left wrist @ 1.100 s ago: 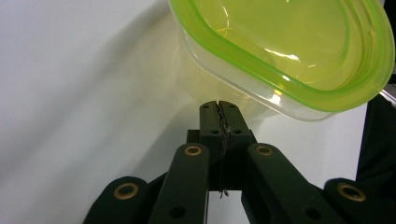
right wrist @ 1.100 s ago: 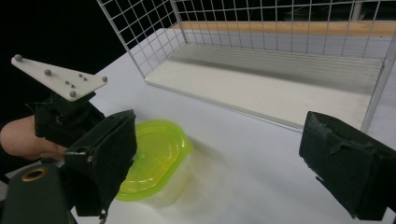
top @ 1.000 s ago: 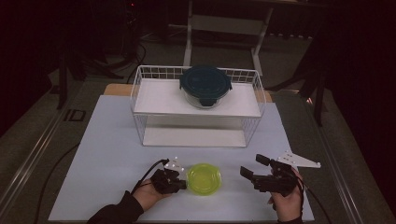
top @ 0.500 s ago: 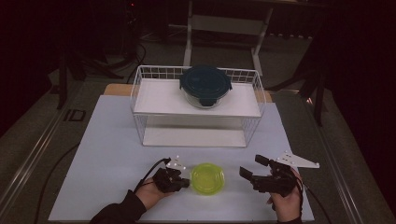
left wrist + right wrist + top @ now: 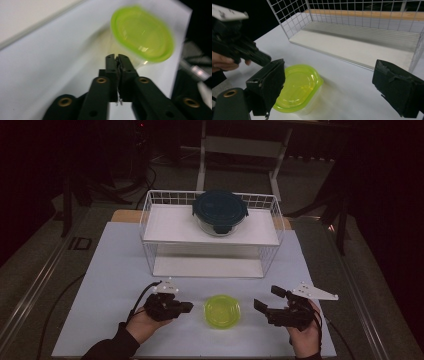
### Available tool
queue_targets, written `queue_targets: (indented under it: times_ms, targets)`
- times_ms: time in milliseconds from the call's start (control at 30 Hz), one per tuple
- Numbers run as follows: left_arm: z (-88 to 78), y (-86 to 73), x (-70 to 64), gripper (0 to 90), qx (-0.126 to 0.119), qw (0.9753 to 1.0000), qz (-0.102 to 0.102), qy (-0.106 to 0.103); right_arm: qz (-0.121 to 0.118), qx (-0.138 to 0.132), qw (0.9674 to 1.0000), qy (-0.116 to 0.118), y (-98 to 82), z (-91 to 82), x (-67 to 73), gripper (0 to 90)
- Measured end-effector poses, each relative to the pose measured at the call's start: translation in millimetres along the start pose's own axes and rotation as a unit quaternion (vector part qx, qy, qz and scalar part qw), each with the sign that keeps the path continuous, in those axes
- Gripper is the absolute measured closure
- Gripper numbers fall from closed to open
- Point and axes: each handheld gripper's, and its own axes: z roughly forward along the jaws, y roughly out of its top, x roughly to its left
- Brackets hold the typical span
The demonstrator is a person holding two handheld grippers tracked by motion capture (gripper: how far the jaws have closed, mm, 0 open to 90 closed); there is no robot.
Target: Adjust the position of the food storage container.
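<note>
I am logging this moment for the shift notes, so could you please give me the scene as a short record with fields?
Surface: white table
Near item: green-lidded container, standing on the table between the two grippers, touched by neither
Left gripper: jaws together, nothing between them, pointing at the container
Right gripper: jaws wide apart, empty, facing the container
Behind: white wire rack with two shelves
On upper shelf: glass bowl with dark lid
Lower shelf: bare
</note>
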Motion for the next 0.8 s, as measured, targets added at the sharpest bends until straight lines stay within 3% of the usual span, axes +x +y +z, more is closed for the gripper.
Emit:
queue_targets:
  times_ms: [100,300,433,500,533,667,800]
  targets:
    - [-11.9,5.5,-2.1,78.9,-0.021,0.9998,-0.005,-0.003,-0.005,-0.001,1.0,0.002,0.6,1.4,2.6,10.8]
    - [-17.4,11.9,-3.3,62.9,-0.035,0.9991,-0.02,-0.013,-0.022,0.002,0.9997,0.002,-2.4,5.6,6.0,10.8]
    - [-17.0,16.2,-6.4,38.8,-0.04,0.9987,-0.028,-0.014,-0.025,0.004,0.9997,-0.001,-3.8,6.6,7.4,12.4]
    - [-16.1,18.5,-6.6,25.3,-0.039,0.9982,-0.03,-0.034,-0.026,0.005,0.9997,-0.002,-4.2,7.0,8.1,12.5]
    - [-15.7,19.3,-7.0,16.4,-0.038,0.9982,-0.031,-0.033,-0.027,0.006,0.9996,-0.002,-4.5,7.2,8.2,12.4]
    - [-13.3,21.7,-6.5,0.0,-0.039,0.9973,-0.043,-0.046,-0.027,0.008,0.9996,-0.002,-6.2,7.8,8.1,12.5]
    - [-9.9,22.3,-5.8,0.0,-0.041,0.9966,-0.056,-0.046,-0.029,0.016,0.9995,0.001,-9.2,9.3,5.9,13.0]
